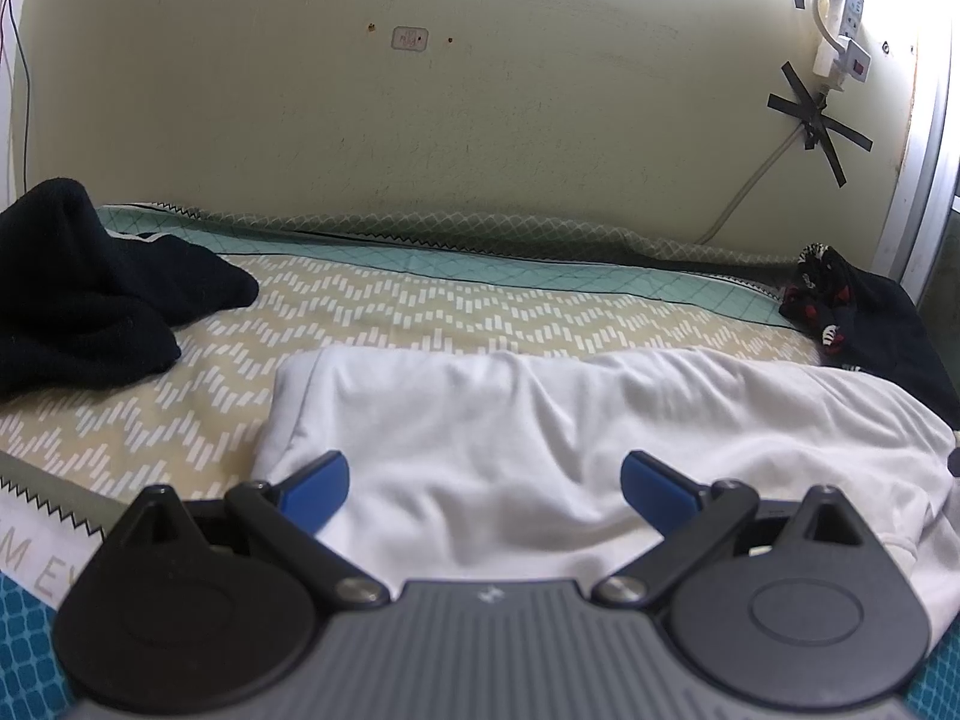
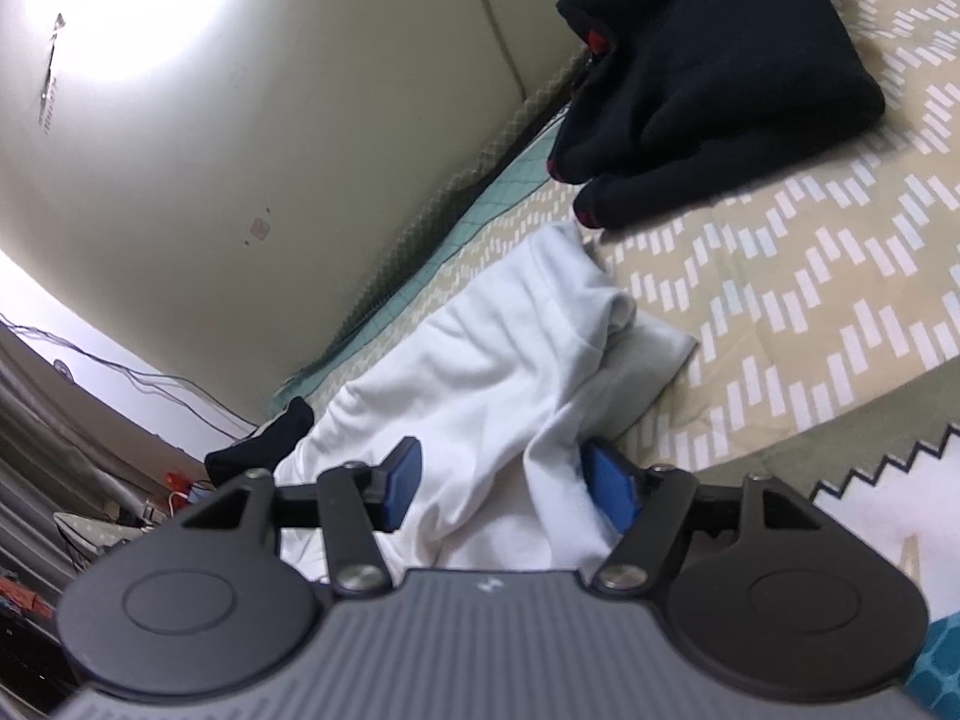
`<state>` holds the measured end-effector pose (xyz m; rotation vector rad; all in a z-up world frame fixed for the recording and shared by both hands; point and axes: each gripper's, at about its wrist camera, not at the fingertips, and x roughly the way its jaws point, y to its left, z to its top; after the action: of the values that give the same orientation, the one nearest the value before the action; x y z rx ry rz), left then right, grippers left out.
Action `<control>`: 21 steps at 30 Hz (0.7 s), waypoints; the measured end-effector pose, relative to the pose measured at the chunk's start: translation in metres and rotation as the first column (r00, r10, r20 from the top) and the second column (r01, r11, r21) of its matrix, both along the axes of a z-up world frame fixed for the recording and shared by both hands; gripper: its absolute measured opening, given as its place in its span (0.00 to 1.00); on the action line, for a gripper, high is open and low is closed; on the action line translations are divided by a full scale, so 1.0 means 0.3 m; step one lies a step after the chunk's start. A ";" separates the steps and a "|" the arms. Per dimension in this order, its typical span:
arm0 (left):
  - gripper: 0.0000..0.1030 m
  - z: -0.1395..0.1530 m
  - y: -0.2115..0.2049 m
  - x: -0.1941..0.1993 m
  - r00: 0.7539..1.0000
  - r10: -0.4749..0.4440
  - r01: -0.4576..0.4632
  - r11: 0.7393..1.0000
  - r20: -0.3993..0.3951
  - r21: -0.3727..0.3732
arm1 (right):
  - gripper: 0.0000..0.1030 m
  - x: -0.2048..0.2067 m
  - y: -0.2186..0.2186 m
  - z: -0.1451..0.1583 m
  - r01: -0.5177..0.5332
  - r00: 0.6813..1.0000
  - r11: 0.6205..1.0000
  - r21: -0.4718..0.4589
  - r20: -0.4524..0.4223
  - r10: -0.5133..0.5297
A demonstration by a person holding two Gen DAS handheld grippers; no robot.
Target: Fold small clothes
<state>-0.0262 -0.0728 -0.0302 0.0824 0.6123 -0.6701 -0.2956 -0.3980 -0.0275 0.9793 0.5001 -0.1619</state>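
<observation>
Over the white garment, from where I stand:

Left gripper point(image 1: 485, 487): jaws spread wide, blue pads point(image 1: 318, 489) apart, nothing between them but the cloth lying below; it hangs low above the near edge of the white garment point(image 1: 540, 420).

Right gripper point(image 2: 503, 489): jaws spread, one blue pad point(image 2: 403, 480) in the open on the left, the other pad point(image 2: 606, 492) partly tucked under a raised ridge of the white garment point(image 2: 480, 372). A fold of the cloth stands between the two pads, but they do not press together on it; whether the hidden pad touches the cloth I cannot tell.

White garment: lies crumpled and partly doubled over on the patterned bedspread point(image 1: 390, 312), wrinkled across its middle, one small flap sticking out sideways at its far end in the right wrist view.

Black garment, left of the white garment point(image 1: 90, 294): a loose dark heap on the bedspread, apart from the white cloth.

Dark clothes with red and white marks, right of the white garment point(image 1: 840, 306): bunched at the wall end of the bedspread, just beside the white garment's far corner.

Bedspread: beige with white dashes in zigzags, a teal band beyond the white garment.

Wall point(image 1: 480, 120): pale, behind the white garment, with a power strip point(image 1: 843, 30) and black tape crosses point(image 1: 819, 120) holding a cable.
</observation>
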 end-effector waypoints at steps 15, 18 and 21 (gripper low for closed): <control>0.97 -0.004 -0.001 0.005 1.000 0.003 -0.003 1.000 -0.011 0.002 | 0.41 0.079 0.026 -0.007 -0.018 1.000 1.000 -0.015 -0.001 0.018; 0.94 -0.003 0.001 0.003 1.000 0.006 -0.006 1.000 -0.004 0.002 | 0.25 0.108 0.030 -0.022 -0.013 1.000 1.000 -0.004 -0.013 0.013; 0.86 -0.003 0.000 0.001 1.000 0.008 -0.008 1.000 0.000 0.004 | 0.15 0.097 0.037 0.007 -0.014 1.000 0.999 -0.033 0.005 0.014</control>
<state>-0.0259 -0.0728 -0.0312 0.0839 0.6135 -0.6615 -0.2664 -0.3867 -0.0255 0.9431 0.4979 -0.1544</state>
